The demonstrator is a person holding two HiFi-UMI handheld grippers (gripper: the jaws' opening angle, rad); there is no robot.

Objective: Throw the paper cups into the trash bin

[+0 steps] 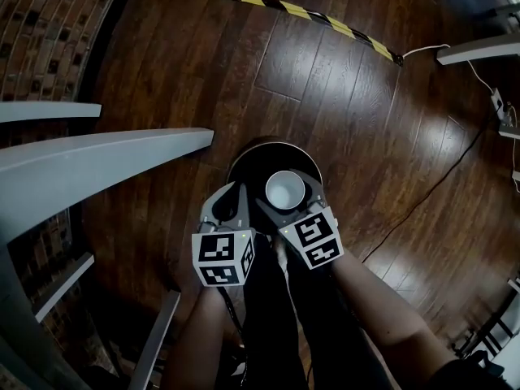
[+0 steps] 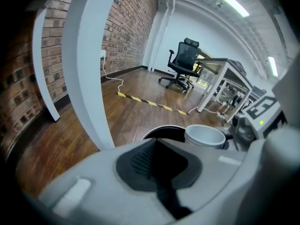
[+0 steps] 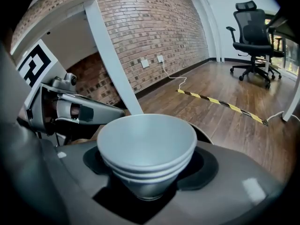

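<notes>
A stack of nested white paper cups (image 1: 285, 190) sits upright between the jaws of my right gripper (image 1: 288, 207), which is shut on it. The stack hangs right over the open mouth of the round black trash bin (image 1: 248, 154) on the floor. In the right gripper view the cups (image 3: 146, 144) fill the gap between the jaws of the right gripper (image 3: 150, 184), with the bin's rim (image 3: 203, 134) just behind. My left gripper (image 1: 228, 207) hovers beside the right one at the bin's near left edge. Its dark pads meet with nothing between them, so the left gripper (image 2: 157, 170) is shut. The cups (image 2: 205, 136) show at its right.
A white desk edge and its legs (image 1: 97, 149) stand close on the left, by a brick wall (image 1: 49, 31). A yellow-black tape strip (image 1: 301, 10) crosses the wooden floor beyond the bin. A black office chair (image 2: 183, 64) and more desks (image 2: 220, 74) stand farther off.
</notes>
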